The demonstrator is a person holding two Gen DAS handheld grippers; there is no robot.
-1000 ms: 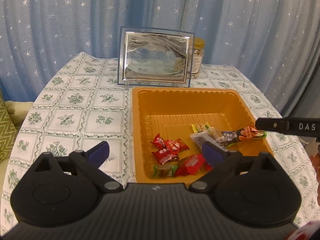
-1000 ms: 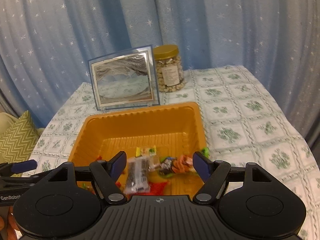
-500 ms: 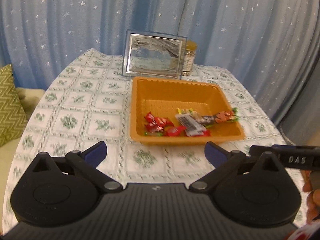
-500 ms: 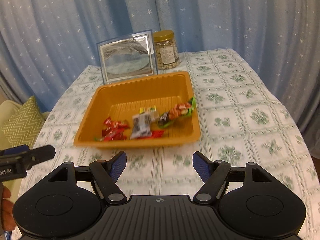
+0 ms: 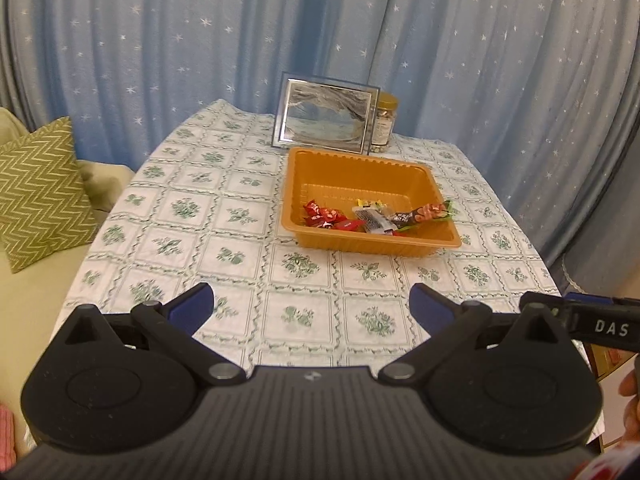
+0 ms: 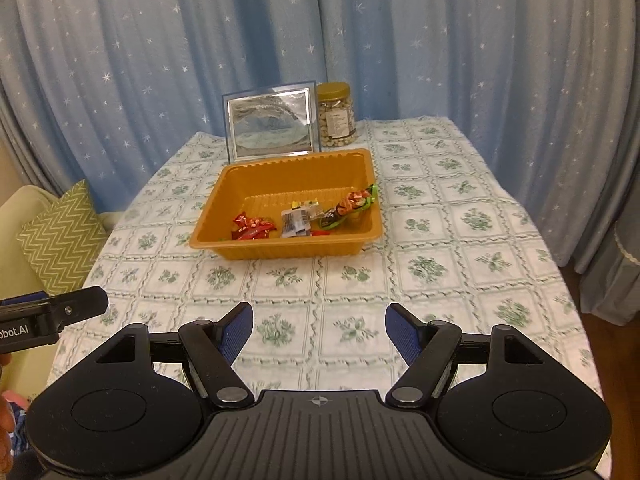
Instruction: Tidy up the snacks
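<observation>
A blue curtain (image 6: 160, 60) dotted with white stars hangs behind a counter (image 6: 440, 240) covered in a cloth with a green flower pattern. At the far side stand a framed picture (image 6: 271, 126) and, just beside it, a jar (image 6: 336, 118) with a gold lid. In front of the picture sits an orange tray (image 6: 224, 184), well apart from both tools, with the snacks gathered in its near half.

The tray is wide and shallow with ribbed walls, its long axis running across the counter. It looks like thin moulded plastic, so I judge it light and a little flexible; the rim is the place to take hold of it.

The left hand-held gripper (image 5: 310, 304) and the right hand-held gripper (image 6: 318, 330) both hang over the near edge of the counter, jaws spread wide, nothing between the blue pads.

In the tray, the long orange and green packet (image 6: 354, 202) leans on the right wall, its long axis slanting up toward the far right corner. The clear packet with dark print (image 6: 295, 222) lies flat near the middle, long axis running front to back. The red wrappers (image 6: 250, 227) cluster at the left, and a small yellow sweet (image 6: 305, 205) lies behind the clear packet. All look light, crinkly and slippery; I would pinch each across its narrow middle, or at a crimped end.
</observation>
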